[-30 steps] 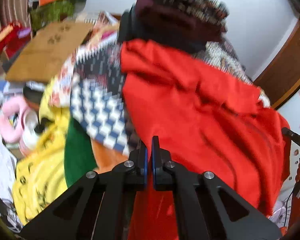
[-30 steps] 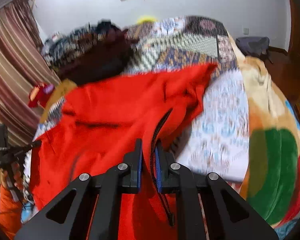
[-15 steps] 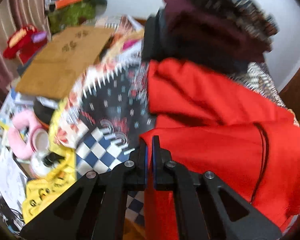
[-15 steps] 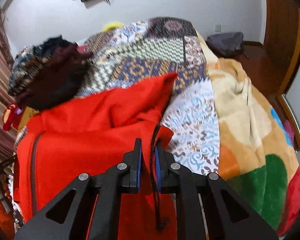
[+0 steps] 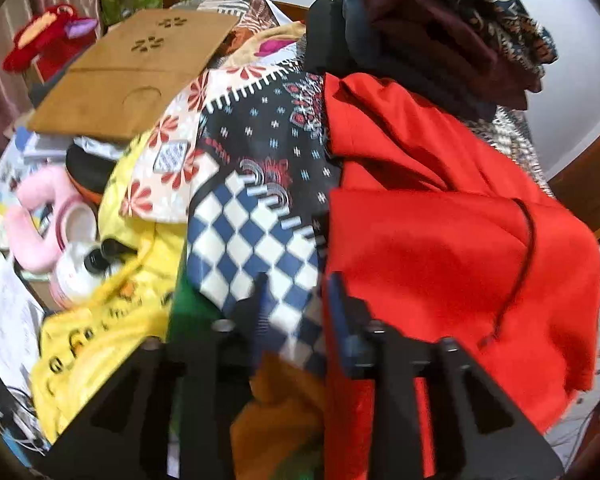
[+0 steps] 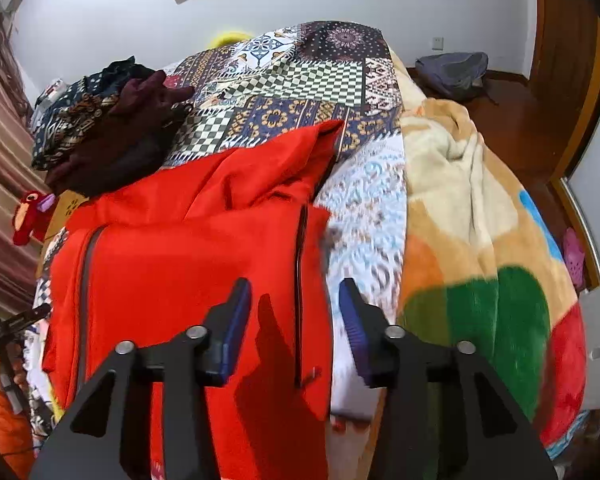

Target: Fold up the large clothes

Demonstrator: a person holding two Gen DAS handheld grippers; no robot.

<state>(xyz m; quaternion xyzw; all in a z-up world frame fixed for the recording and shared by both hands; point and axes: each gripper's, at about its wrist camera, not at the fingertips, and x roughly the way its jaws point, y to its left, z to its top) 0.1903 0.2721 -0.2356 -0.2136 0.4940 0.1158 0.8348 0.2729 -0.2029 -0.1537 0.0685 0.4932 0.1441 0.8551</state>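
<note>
Left claw (image 5: 294, 294): jaws part-way apart, having just been opening; between the fingers lies the checked patch of the quilt (image 5: 256, 240), with the edge of the red jacket (image 5: 440, 248) just beside the right-hand finger; whether that pad touches the cloth cannot be told; nothing is gripped.

Right claw (image 6: 294, 304): jaws likewise part-way apart, having just been opening; the jacket's (image 6: 188, 264) edge and its dark zip (image 6: 299, 280) lie between the fingers, clear of both pads; nothing is held.

Jacket: bright red, lying on the quilt (image 6: 300, 80) on the bed, folded over on itself so that one layer rests flat on top of another; a grey seam line runs down its left part in the right wrist view; a thin dark cord (image 5: 520, 264) hangs in a loop down its right part in the left wrist view; the far part is rumpled into a pointed flap, the near part smooth.

Orientation: in the right wrist view the zip runs from near the claw away towards the far end of the bed; the folded bundle's long axis follows it; the pointed flap aims far and right.

A heap of dark clothes (image 6: 112, 128) sits just beyond the jacket, at its far left; a fleece blanket (image 6: 480, 240) lies to the right, apart from the jacket.
</note>
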